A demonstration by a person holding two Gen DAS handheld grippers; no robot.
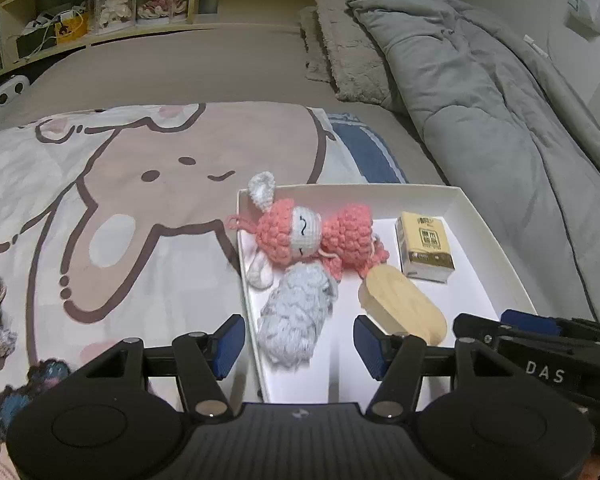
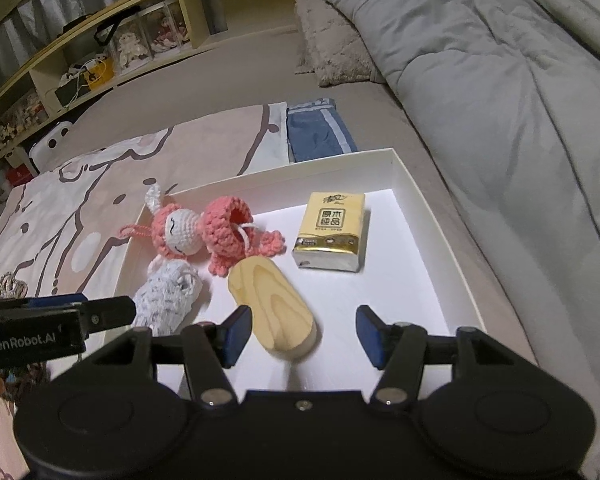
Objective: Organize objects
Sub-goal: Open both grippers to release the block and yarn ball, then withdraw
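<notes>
Crochet toys share a shallow white box [image 2: 416, 196] lying on the bed: a pink crochet doll [image 2: 204, 232] across the far left, a grey-white crochet toy [image 2: 168, 296] below it against the left wall. Beside them lies an oval wooden block [image 2: 274, 308], and a yellow tissue pack [image 2: 332, 232] sits apart toward the right. Both claws hang spread wide and hold nothing, the left claw [image 1: 300, 348] over the grey toy, the right claw [image 2: 302, 336] over the block's near end.
</notes>
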